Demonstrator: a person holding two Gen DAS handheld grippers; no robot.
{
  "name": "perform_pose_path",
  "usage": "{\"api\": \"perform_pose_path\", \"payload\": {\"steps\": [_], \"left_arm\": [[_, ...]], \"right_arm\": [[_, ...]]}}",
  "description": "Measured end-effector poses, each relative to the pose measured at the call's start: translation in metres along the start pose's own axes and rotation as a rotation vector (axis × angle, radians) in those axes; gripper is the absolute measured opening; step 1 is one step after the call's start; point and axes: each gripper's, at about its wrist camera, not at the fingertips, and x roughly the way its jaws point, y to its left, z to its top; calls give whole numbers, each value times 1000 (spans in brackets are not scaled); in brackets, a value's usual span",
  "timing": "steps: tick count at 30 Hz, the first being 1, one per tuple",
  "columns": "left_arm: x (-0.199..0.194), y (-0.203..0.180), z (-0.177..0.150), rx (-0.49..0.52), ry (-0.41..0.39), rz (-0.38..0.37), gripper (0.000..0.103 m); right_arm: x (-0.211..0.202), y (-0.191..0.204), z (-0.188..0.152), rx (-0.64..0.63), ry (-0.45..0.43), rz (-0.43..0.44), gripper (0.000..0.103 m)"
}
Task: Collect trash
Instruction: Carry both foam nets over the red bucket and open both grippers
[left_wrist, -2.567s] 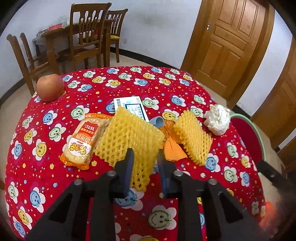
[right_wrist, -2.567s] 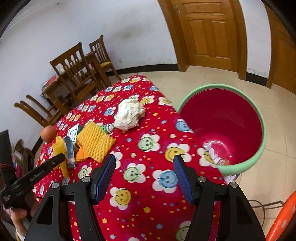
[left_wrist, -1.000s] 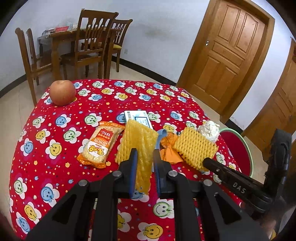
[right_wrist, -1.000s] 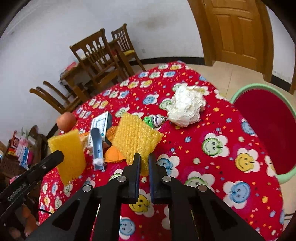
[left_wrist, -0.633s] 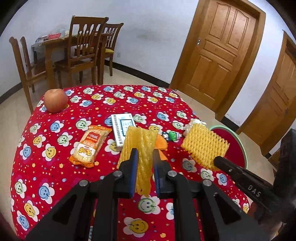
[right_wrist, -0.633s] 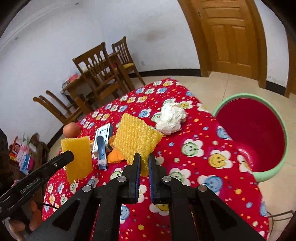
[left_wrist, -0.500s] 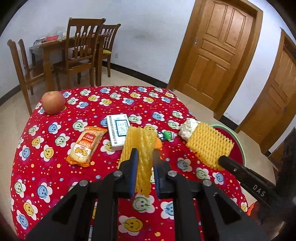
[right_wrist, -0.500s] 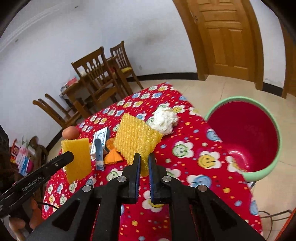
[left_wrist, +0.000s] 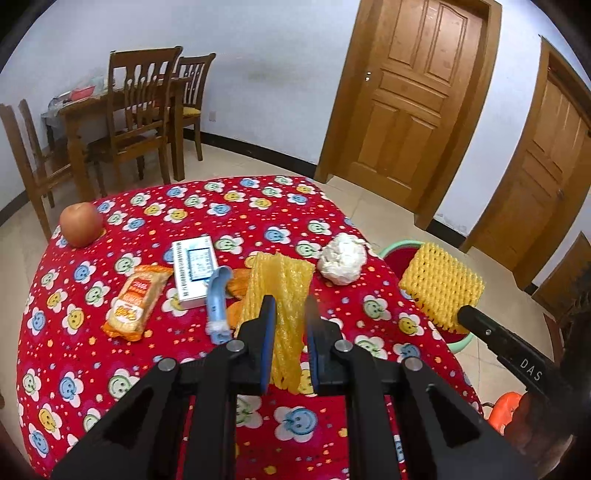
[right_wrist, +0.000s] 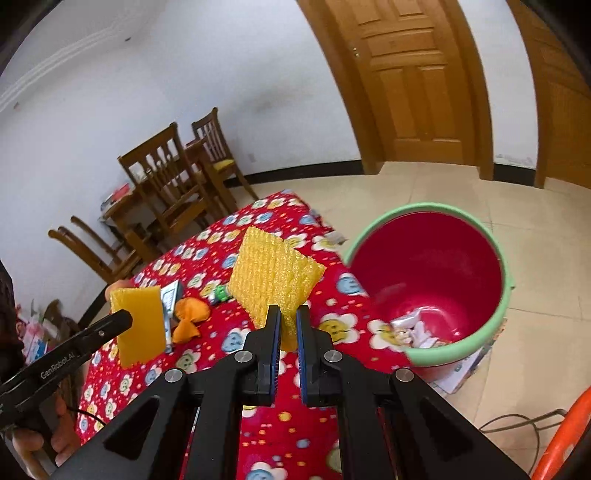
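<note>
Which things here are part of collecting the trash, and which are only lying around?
Job: left claw holding yellow foam net; right claw holding second foam net; red bin; crumpled paper.
Lying about: apple; white box.

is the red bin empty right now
No, the right wrist view shows crumpled wrappers lying at the bottom of the red bin.

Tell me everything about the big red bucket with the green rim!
The bucket is round and looks like plastic, deep red inside with a mint-green rim. It stands upright and open on the tiled floor, right beside the table's edge. At its bottom lie a few crumpled wrappers. Something flat and printed, like cardboard, shows under its base. Neither gripper touches it. In the left wrist view only a bit of its rim peeks out behind the table.
</note>
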Motion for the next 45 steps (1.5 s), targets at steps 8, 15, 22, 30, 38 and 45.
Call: {"api": "perform_pose_path", "payload": {"steps": [8,15,22,30,38,45], "left_arm": [[13,-32,10,59,6,-42,15],[25,-66,19,129,10,-92,15],[50,-99,27,177,44,-152,14],[87,-134,30,226,89,-200,14],[118,-157,29,251,137,-233,14],[134,-172,27,270,163,-261,14]], "right_arm": [[-9,-35,3,63,-24,-54,8],[-4,-64,4,122,-15,-108,8],[8,-92,4,169,4,-159,8],[20,-120,4,200,21,-223,11],[28,-140,1,231,41,-235,19],[25,-146,-1,259,35,-233,24]]}}
